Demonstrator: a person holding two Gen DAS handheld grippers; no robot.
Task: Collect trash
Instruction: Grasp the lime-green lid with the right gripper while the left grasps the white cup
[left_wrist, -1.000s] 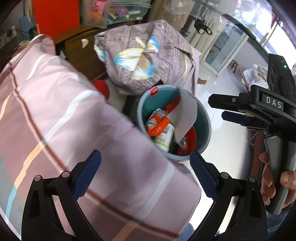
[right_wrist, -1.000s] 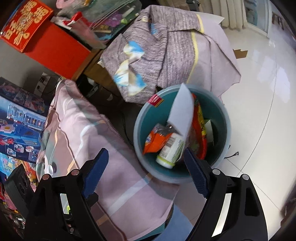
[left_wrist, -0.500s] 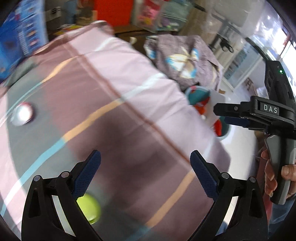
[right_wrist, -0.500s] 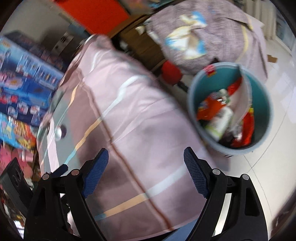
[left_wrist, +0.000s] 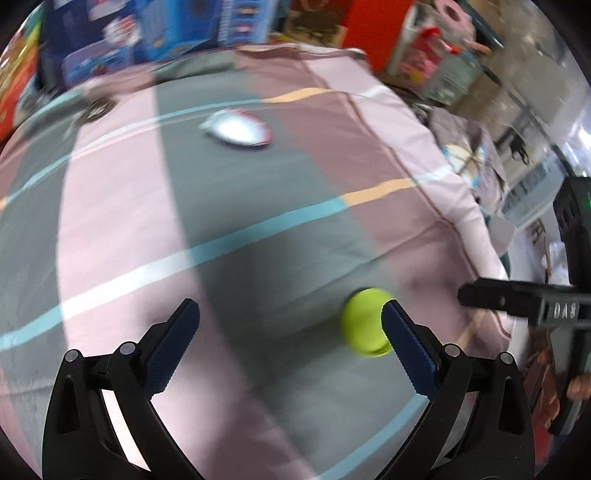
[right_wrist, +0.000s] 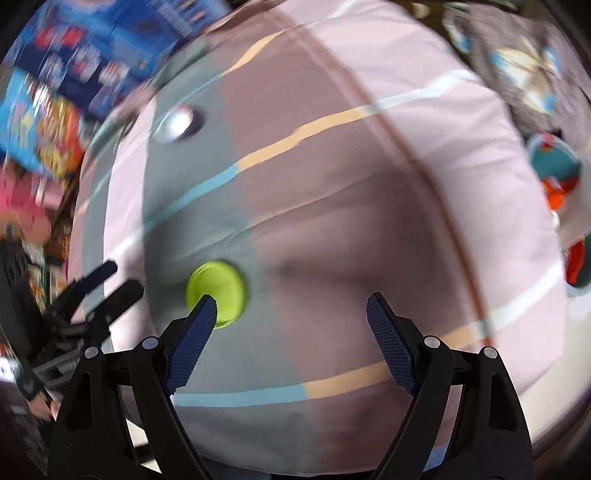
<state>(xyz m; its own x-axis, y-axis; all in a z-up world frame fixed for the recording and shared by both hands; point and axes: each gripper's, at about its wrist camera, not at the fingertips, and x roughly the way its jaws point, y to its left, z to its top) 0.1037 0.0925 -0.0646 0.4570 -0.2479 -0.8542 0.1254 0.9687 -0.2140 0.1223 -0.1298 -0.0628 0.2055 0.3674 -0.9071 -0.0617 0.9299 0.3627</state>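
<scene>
Left gripper: your left gripper (left_wrist: 290, 314) hangs over the striped cloth (left_wrist: 258, 229) with its blue pads spread wide and nothing between them
Right gripper: your right gripper (right_wrist: 290, 310) is likewise spread wide and empty, low in the right wrist frame; it also shows at the right edge of the left wrist frame (left_wrist: 517, 299)
Green disc: a lime-green round piece (left_wrist: 365, 321) lies on the cloth just beside your left gripper's right-hand pad, lower right of centre; in the right wrist view it (right_wrist: 218, 286) sits partly behind the left-hand pad
Silver wrapper: a blurred silver and red item (left_wrist: 240, 129) lies on the cloth in the upper middle of the left wrist frame, well apart from the disc; it shows in the upper left of the right wrist frame (right_wrist: 177, 120)
Trash bin: the teal bin (right_wrist: 554, 166) with orange and red packets inside sits at the right edge of the right wrist frame, beyond the cloth's edge
Background: blue printed boxes (left_wrist: 147, 29) fill the upper left, too blurred to read
</scene>
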